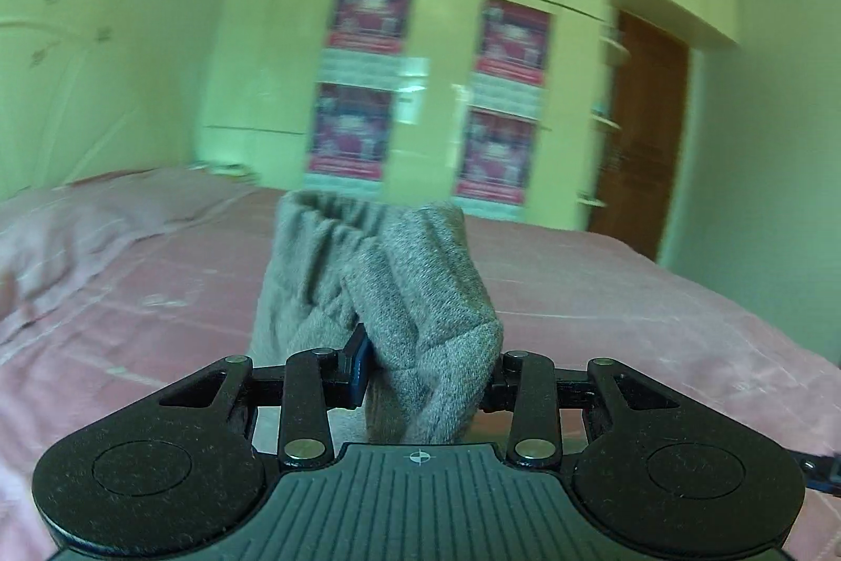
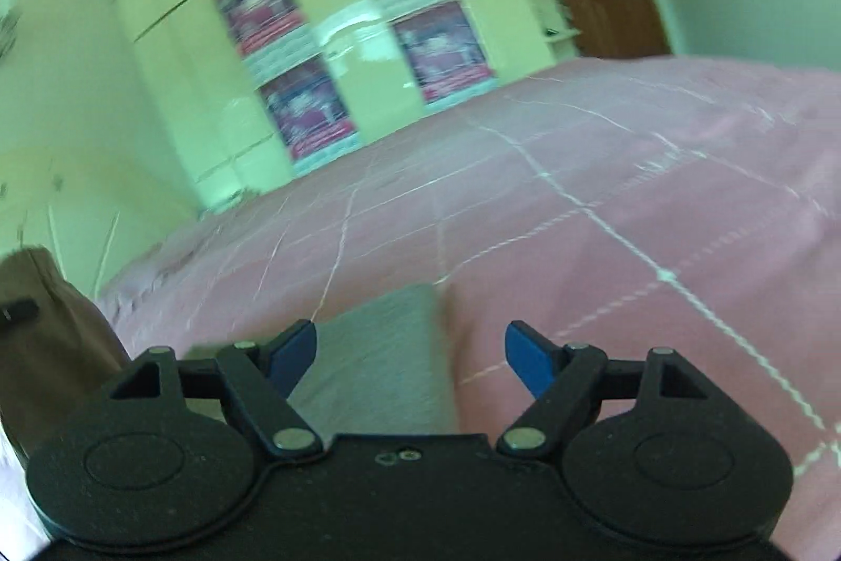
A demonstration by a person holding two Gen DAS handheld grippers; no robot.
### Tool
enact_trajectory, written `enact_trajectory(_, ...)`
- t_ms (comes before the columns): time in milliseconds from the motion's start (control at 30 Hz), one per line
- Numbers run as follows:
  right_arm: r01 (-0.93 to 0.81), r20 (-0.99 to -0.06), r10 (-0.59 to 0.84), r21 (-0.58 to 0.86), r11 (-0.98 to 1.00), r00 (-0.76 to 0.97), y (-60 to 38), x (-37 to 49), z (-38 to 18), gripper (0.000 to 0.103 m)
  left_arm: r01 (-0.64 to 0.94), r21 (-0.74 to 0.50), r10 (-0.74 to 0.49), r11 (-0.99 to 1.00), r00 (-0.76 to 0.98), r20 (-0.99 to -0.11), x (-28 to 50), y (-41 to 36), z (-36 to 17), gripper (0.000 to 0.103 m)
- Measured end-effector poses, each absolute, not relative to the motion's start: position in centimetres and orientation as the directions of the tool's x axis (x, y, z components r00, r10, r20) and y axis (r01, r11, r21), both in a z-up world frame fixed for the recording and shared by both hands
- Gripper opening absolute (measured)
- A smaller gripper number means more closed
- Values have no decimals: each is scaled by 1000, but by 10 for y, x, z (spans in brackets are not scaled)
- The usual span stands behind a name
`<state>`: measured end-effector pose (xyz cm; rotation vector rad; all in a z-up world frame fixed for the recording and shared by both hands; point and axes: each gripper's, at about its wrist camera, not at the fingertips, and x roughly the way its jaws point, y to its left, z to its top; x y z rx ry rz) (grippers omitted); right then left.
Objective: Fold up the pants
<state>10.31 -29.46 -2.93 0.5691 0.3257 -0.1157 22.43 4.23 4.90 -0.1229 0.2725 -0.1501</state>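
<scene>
Grey knit pants (image 1: 399, 298) bunch up between the fingers of my left gripper (image 1: 426, 366), which is shut on them and holds them above the pink bedspread (image 1: 631, 287). The elastic waistband stands up past the fingertips. In the right wrist view a flat grey part of the pants (image 2: 383, 361) lies on the bedspread (image 2: 604, 193) below and behind the blue pads. My right gripper (image 2: 410, 356) is open, with nothing pressed between its fingers.
A pale green wardrobe (image 1: 436, 35) with several red posters stands beyond the bed, and a brown door (image 1: 641, 130) is to its right. A person's brown sleeve (image 2: 47, 340) shows at the left edge of the right wrist view. Both views are motion-blurred.
</scene>
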Motion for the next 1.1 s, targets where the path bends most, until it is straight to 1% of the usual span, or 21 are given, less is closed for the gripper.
enact_trajectory(67, 215, -320, -28, 565, 797, 947, -309, 98, -37, 73, 215, -158, -251, 964, 930, -267, 231, -9, 47, 38)
enact_trajectory(100, 227, -317, -35, 595, 771, 948, -317, 95, -41, 73, 251, -173, -292, 952, 914, -283, 234, -35, 42, 47)
enact_trajectory(133, 240, -314, -40, 631, 737, 948, -326, 94, -46, 73, 287, -199, -339, 937, 885, -318, 238, -58, 35, 80)
enact_trajectory(167, 252, -314, -44, 663, 705, 948, -334, 92, -51, 73, 328, -239, -395, 914, 855, -335, 237, -75, 29, 92)
enact_trajectory(200, 264, -317, -47, 692, 672, 947, -342, 89, -56, 73, 364, -268, -439, 892, 840, -320, 230, -84, 24, 100)
enact_trajectory(233, 270, -318, -45, 713, 647, 947, -349, 86, -60, 73, 380, -271, -454, 884, 835, -311, 221, -88, 21, 100)
enact_trajectory(333, 229, -290, 5, 766, 601, 957, -358, 89, -68, 71, 328, -219, -390, 919, 836, -385, 204, -74, 13, 100)
enact_trajectory(433, 99, -232, 173, 824, 558, 957, -352, 109, -68, 70, 252, -184, -307, 950, 858, -413, 180, -29, 11, 100)
enact_trajectory(500, 33, -219, 298, 852, 522, 929, -341, 125, -69, 67, 198, -137, -239, 971, 866, -440, 164, 4, 8, 100)
enact_trajectory(567, 20, -231, 354, 861, 509, 906, -328, 138, -73, 63, 148, -81, -169, 986, 862, -477, 151, 32, 2, 100)
enact_trajectory(600, 23, -242, 364, 857, 514, 900, -323, 142, -75, 62, 128, -68, -144, 990, 856, -496, 145, 43, -2, 100)
enact_trajectory(667, 49, -283, 359, 841, 539, 890, -315, 146, -77, 58, 85, -65, -106, 994, 844, -525, 139, 62, -11, 100)
enact_trajectory(767, 67, -301, 343, 830, 554, 890, -311, 138, -79, 58, 17, -66, -50, 998, 833, -551, 131, 76, -23, 99)
enact_trajectory(833, 75, -310, 333, 822, 565, 891, -309, 137, -78, 58, 6, -104, -63, 995, 831, -553, 126, 81, -29, 99)
enact_trajectory(900, 79, -314, 325, 816, 572, 892, -308, 137, -76, 58, 17, -108, -74, 994, 829, -554, 129, 74, -32, 99)
enact_trajectory(1000, 84, -328, 316, 800, 594, 890, -304, 139, -75, 58, 44, -107, -97, 993, 818, -567, 136, 64, -38, 86)
enact_trajectory(1100, 86, -336, 316, 792, 604, 887, -301, 140, -74, 58, 41, -114, -100, 993, 805, -585, 146, 61, -41, 85)
